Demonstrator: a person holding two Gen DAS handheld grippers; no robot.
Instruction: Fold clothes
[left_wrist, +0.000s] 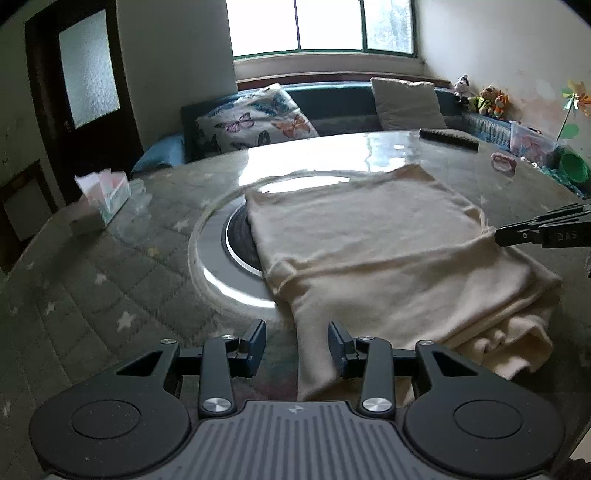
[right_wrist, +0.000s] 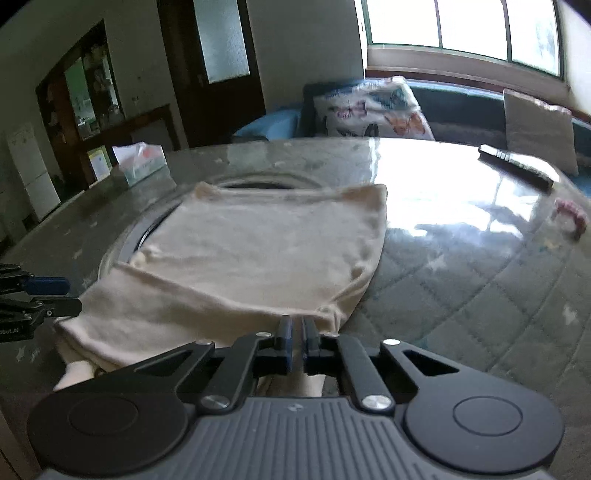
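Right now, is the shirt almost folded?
Partly. The cream shirt already lies doubled over on the table, one layer flat on top. In hand: the right gripper is shut on its near edge, and the left gripper is open at the other side. Left: the loose bunched end still needs folding.

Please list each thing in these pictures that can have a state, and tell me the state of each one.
Cream garment: partly folded, lying flat on the table, over part of the round inset.
Right gripper: shut on the garment's near edge.
Left gripper: open, its pads either side of the garment's edge, not pressing.
Tissue box: open, tissue sticking out.
Door: closed.
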